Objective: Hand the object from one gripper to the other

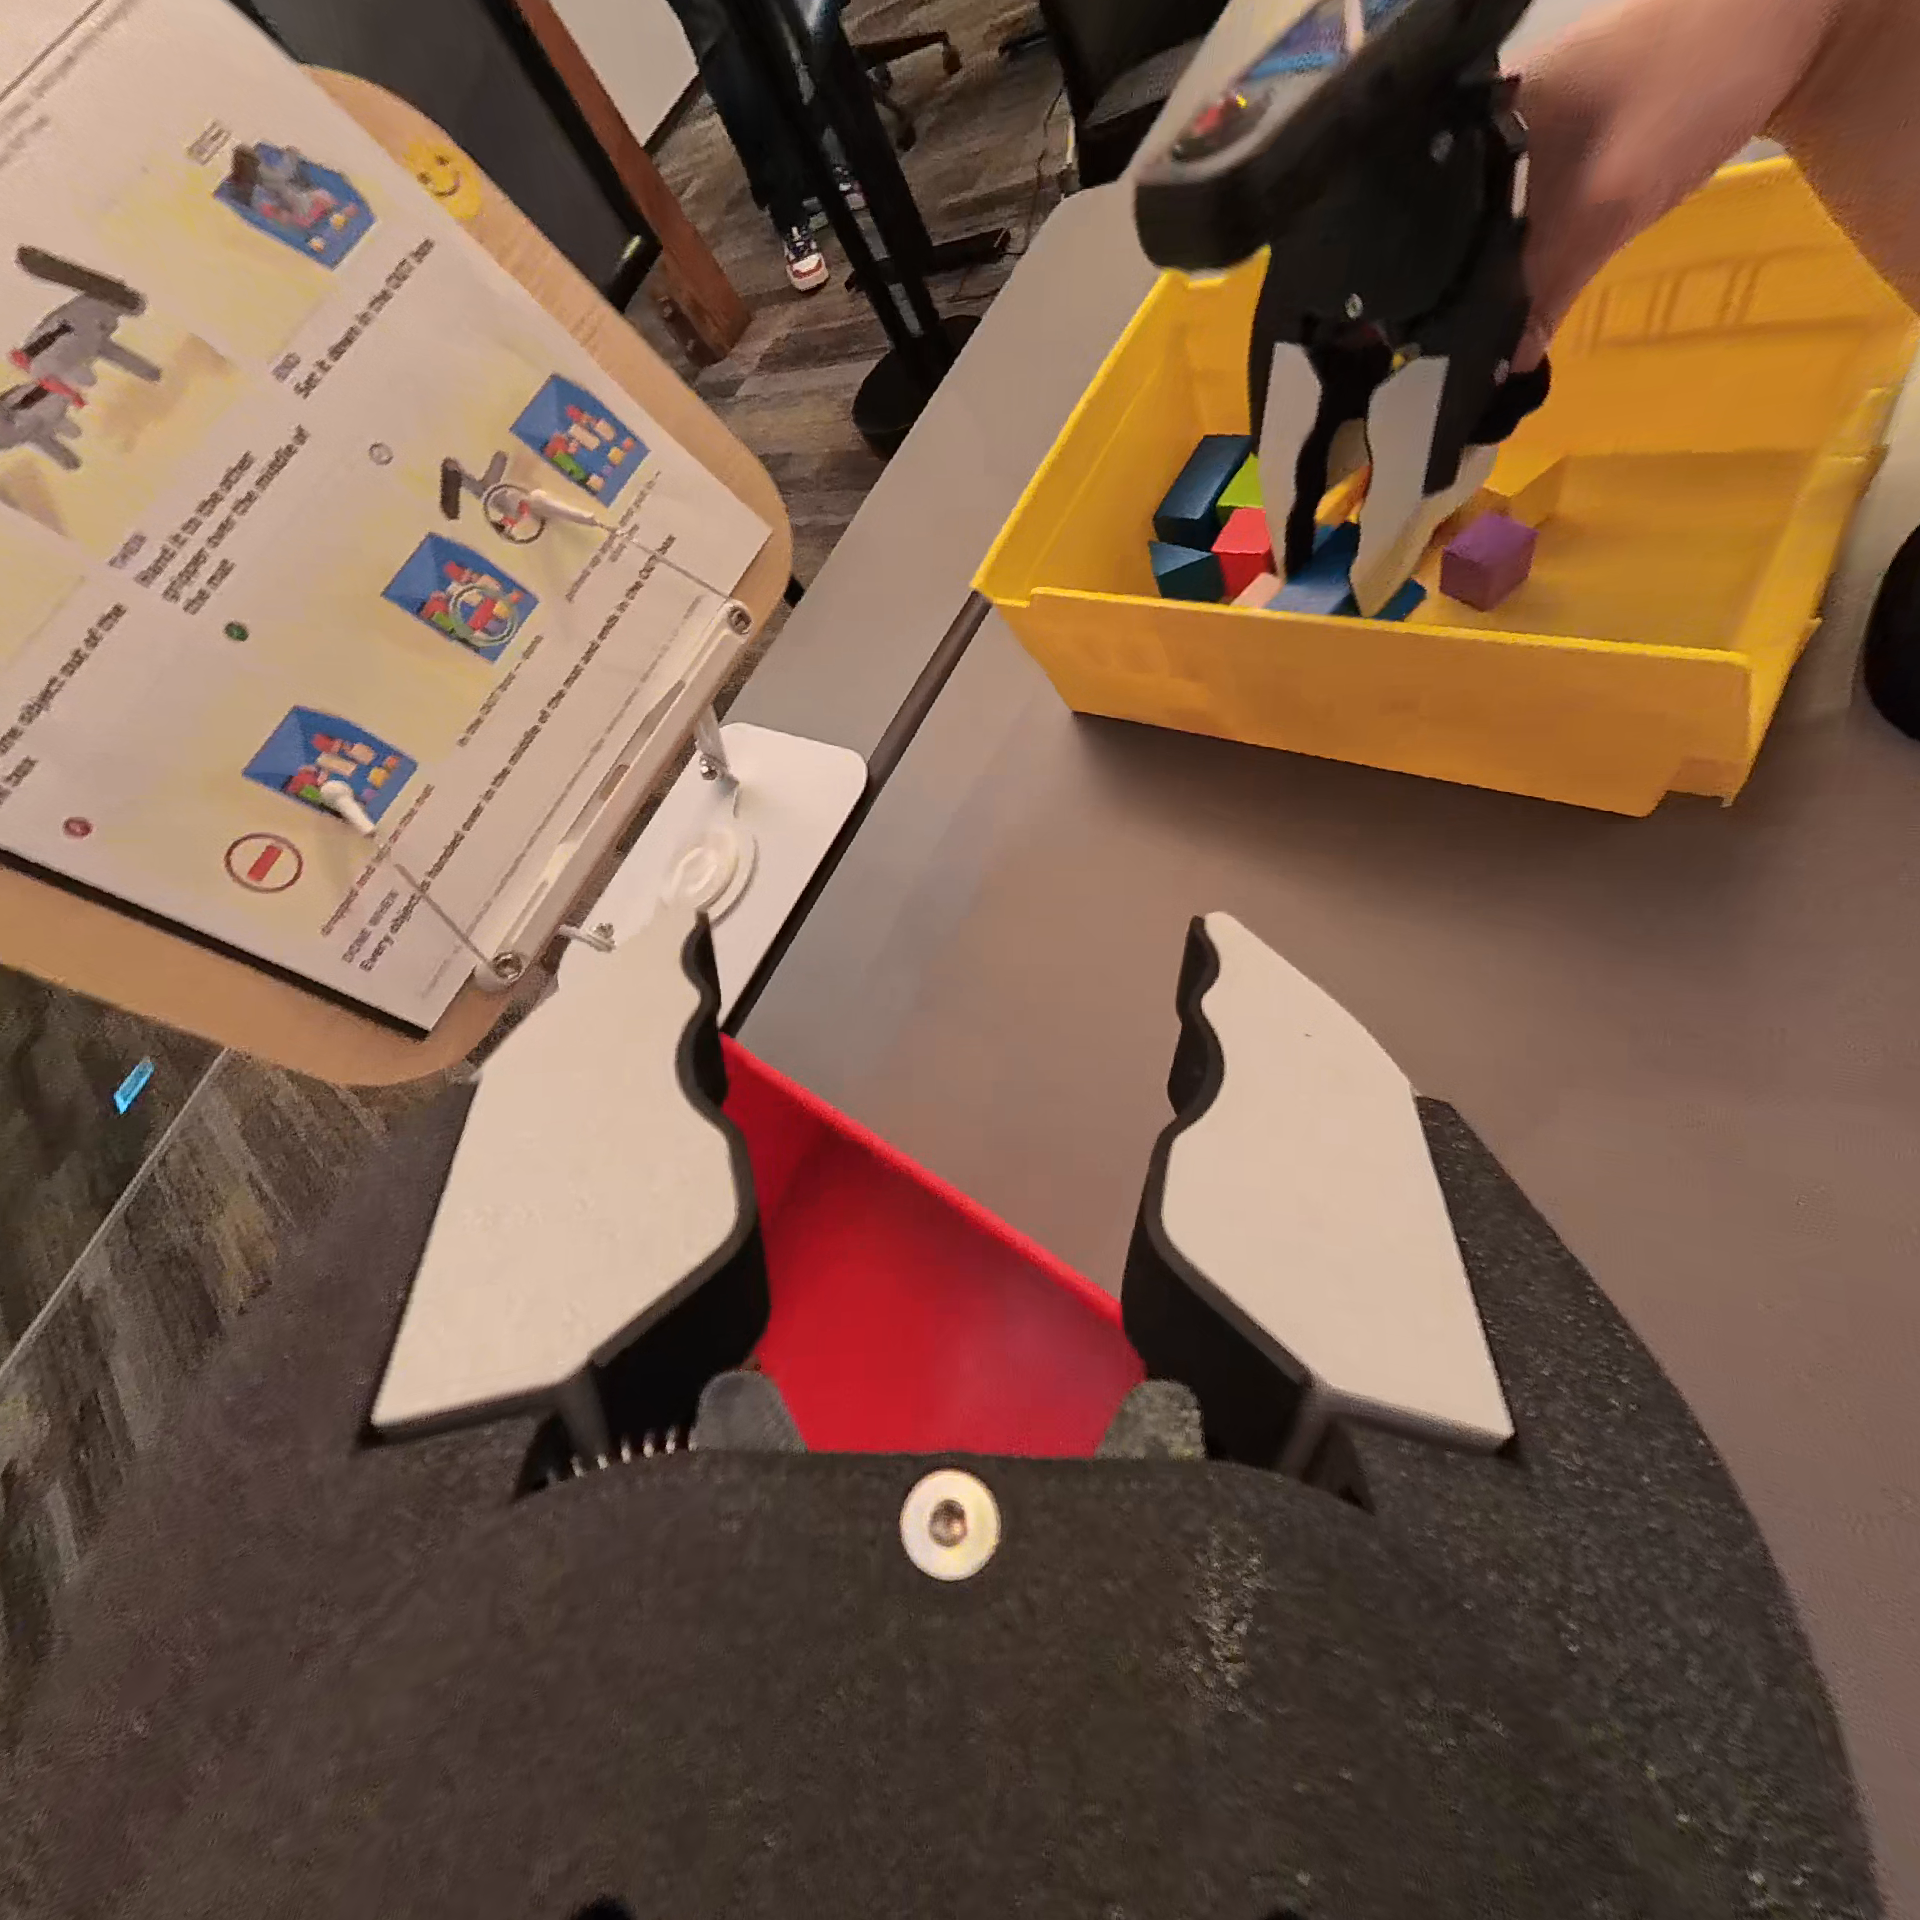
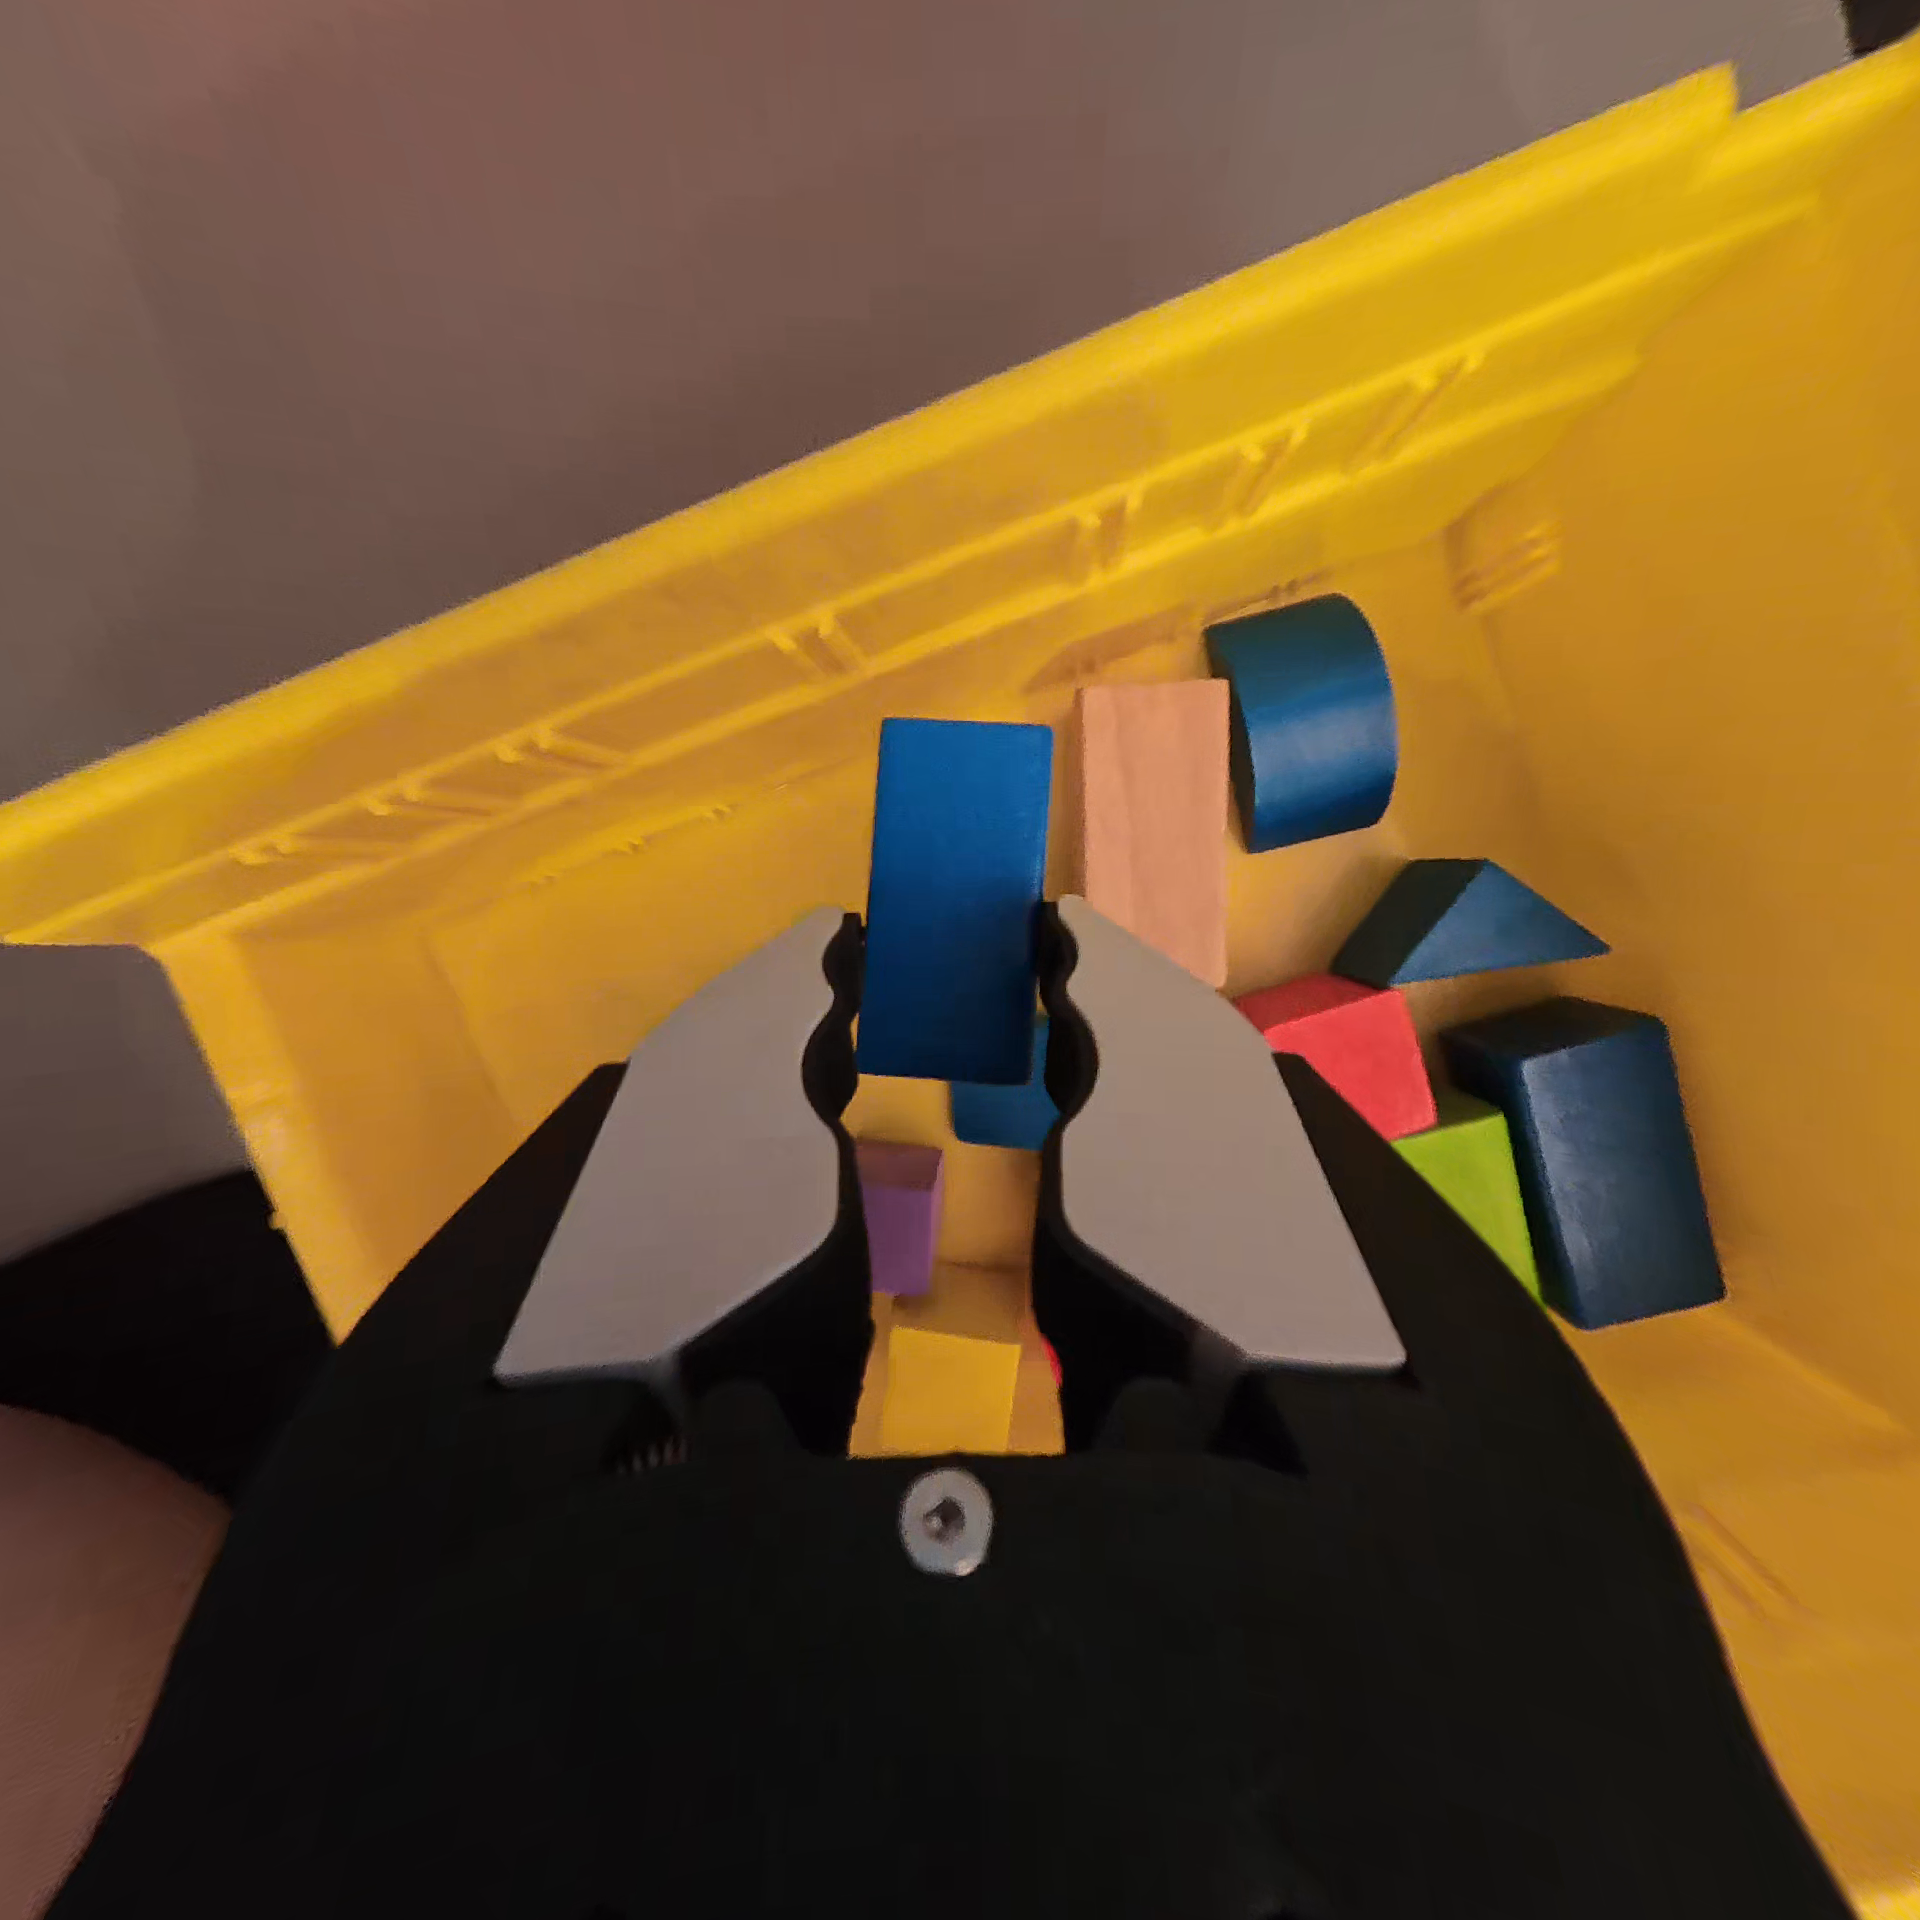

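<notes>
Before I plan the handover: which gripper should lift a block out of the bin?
Right. The right gripper is already shut on the blue block inside the yellow bin; the left gripper hangs open, apart from it.

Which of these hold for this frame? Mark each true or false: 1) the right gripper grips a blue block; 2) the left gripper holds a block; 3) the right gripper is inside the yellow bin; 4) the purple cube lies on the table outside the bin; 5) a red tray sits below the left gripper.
1) The right gripper grips a blue block. True.
2) The left gripper holds a block. False: it is open, nothing between its fingers.
3) The right gripper is inside the yellow bin. True.
4) The purple cube lies on the table outside the bin. False: it lies inside the bin.
5) A red tray sits below the left gripper. True.
</notes>
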Demonstrator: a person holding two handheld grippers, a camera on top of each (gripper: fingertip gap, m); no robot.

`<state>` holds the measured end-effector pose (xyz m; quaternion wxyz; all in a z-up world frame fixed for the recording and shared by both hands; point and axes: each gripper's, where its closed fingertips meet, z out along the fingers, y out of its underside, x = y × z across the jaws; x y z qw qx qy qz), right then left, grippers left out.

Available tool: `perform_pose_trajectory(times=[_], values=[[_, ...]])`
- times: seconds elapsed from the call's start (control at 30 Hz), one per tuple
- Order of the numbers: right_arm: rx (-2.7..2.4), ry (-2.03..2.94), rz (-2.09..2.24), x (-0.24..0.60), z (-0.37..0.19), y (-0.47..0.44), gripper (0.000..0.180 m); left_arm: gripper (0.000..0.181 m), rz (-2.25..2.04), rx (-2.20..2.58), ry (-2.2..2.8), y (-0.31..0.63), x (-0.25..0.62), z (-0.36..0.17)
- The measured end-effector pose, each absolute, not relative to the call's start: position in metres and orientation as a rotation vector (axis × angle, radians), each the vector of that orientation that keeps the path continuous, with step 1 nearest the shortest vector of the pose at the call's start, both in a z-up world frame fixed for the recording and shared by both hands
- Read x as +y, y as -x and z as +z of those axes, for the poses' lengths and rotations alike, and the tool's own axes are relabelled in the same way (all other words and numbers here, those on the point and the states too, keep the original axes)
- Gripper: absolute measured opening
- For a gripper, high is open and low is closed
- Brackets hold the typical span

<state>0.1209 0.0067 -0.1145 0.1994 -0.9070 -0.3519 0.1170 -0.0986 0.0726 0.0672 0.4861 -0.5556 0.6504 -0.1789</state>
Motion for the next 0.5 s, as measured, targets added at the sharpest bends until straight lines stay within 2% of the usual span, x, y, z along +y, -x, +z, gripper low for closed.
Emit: perform_pose_trajectory(times=[0.5], values=[[-1.154,2.545,0.149,0.015,-0.144,-0.122,0.034,0.081,-0.447,1.483,1.418,0.125,0.105,0.078]])
